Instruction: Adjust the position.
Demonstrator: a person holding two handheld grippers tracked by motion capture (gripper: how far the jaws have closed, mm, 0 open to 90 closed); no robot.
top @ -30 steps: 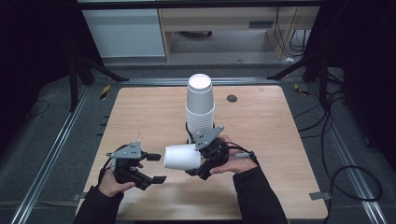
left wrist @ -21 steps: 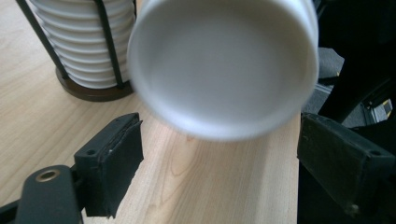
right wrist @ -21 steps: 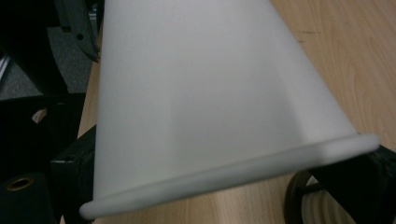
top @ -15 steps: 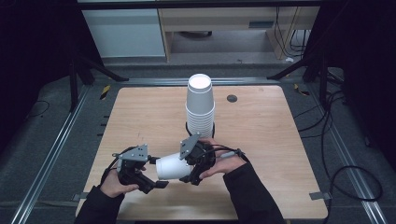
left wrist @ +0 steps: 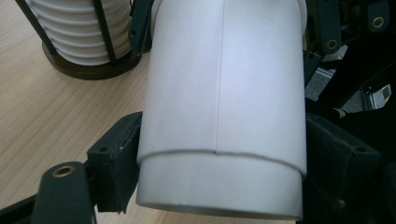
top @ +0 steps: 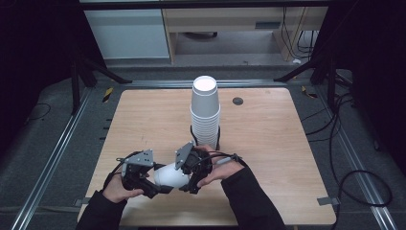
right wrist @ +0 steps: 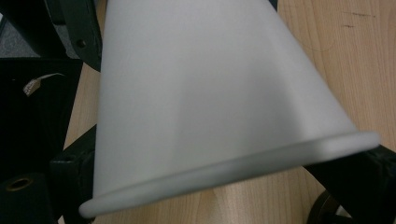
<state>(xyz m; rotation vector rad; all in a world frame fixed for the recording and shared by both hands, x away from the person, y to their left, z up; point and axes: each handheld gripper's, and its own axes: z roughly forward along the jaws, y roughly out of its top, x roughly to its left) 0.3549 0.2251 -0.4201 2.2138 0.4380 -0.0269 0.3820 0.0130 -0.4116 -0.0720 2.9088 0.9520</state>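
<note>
A white paper cup point(top: 170, 176) lies on its side just above the wooden table point(top: 287, 143), held between both grippers near the front edge. My right gripper point(top: 190, 183) is shut on its rim end; in the right gripper view the rolled rim point(right wrist: 233, 168) crosses between the jaws. My left gripper point(top: 155, 186) stands around the base end, and in the left gripper view both pads point(left wrist: 114, 163) touch the cup's point(left wrist: 224, 93) sides. A tall stack of white cups point(top: 205, 108) stands upside down in a black wire holder point(left wrist: 84, 70) just behind.
A small black round grommet point(top: 238, 100) sits in the table right of the stack. Metal rails point(top: 57, 148) run along the floor beside the table, and cables point(top: 354, 177) lie at the right. Bare wood spreads to either side of the hands.
My right gripper has carried the cup left and down toward the left gripper. The left gripper moved right, and its jaws now sit around the cup's base end.
</note>
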